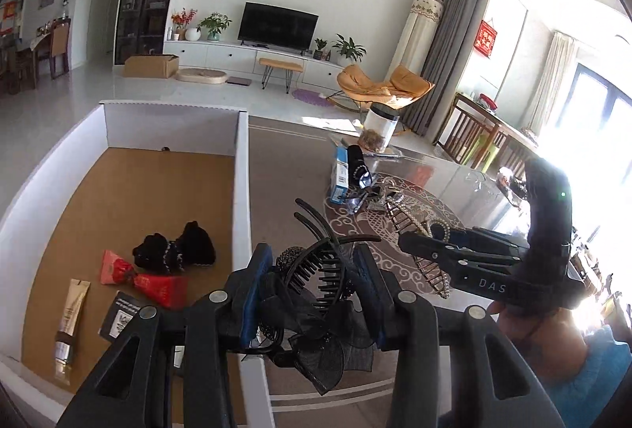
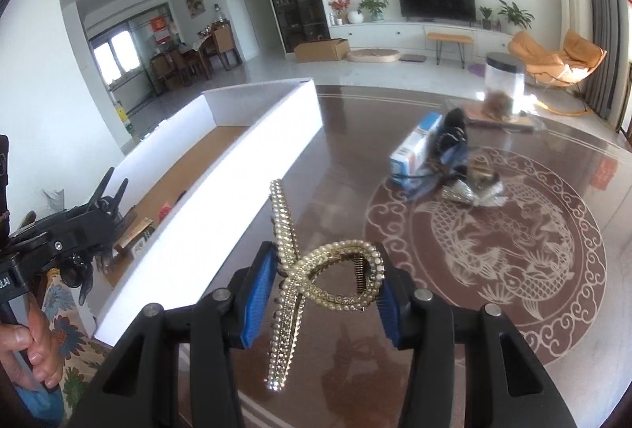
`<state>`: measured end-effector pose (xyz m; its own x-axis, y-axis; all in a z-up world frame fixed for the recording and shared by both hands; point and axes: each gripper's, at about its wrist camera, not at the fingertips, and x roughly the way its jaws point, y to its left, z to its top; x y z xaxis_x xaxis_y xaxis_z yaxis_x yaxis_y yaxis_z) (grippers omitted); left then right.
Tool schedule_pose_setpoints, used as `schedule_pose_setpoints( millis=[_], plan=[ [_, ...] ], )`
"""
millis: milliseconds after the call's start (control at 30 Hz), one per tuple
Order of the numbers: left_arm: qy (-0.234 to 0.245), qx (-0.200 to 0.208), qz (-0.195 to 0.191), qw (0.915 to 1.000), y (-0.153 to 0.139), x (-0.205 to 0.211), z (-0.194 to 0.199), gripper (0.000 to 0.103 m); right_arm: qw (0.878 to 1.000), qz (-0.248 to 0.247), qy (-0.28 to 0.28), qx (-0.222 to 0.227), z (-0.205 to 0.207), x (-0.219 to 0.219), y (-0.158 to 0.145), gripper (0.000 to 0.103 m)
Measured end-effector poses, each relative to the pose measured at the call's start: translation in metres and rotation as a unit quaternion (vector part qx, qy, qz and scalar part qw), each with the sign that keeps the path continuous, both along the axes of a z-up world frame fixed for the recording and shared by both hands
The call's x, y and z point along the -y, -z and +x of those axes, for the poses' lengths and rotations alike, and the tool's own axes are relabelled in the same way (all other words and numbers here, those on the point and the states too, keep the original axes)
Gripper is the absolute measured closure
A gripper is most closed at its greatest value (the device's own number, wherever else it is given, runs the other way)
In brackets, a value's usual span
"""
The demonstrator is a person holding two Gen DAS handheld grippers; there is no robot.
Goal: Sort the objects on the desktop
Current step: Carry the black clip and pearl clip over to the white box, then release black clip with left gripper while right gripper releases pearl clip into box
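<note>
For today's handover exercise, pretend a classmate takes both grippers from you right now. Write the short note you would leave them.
Left gripper: shut on a black hair claw with a mesh bow, held above the wall of the white box.
Right gripper: shut on a pearl hair clip, held over the table.
Done: a black hair tie, red packets, a gold tube and a dark card lie in the box.
Left: put both clips away, then sort the pile by the blue carton. The jar stands behind it.
</note>
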<state>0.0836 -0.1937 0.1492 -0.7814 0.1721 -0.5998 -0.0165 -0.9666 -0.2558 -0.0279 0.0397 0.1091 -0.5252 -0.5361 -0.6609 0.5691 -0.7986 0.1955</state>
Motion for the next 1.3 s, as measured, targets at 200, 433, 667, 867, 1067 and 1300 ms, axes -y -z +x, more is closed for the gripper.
schedule_pose_setpoints(
  millis=[200,433,667,867,1067,1300],
  plan=[
    [-0.116,0.058,-0.038,0.9908,0.015,0.124,0.001,0.061,0.990,-0.027,-0.139,-0.021,0.026,0.126,-0.038,0.055],
    [-0.155,0.126,-0.049,0.9786,0.049,0.188,-0.003,0.060,0.970,-0.012,-0.240,0.028,0.058,0.220,-0.006,0.055],
    [-0.170,0.182,-0.060,0.9667,0.077,0.205,-0.016,0.028,0.964,-0.029,-0.239,0.109,0.053,0.245,0.028,0.012],
    [-0.141,0.135,-0.045,0.9797,0.062,0.191,-0.011,0.028,0.975,-0.063,-0.205,0.053,0.045,0.201,0.001,0.012],
    [-0.116,0.106,-0.072,0.9850,0.046,0.139,-0.013,0.028,0.993,-0.053,-0.101,-0.038,0.034,0.120,-0.007,0.002],
    [-0.063,0.078,-0.122,0.9875,0.024,0.060,-0.035,0.005,0.998,-0.004,0.056,0.004,-0.009,-0.001,0.037,0.002]
  ],
)
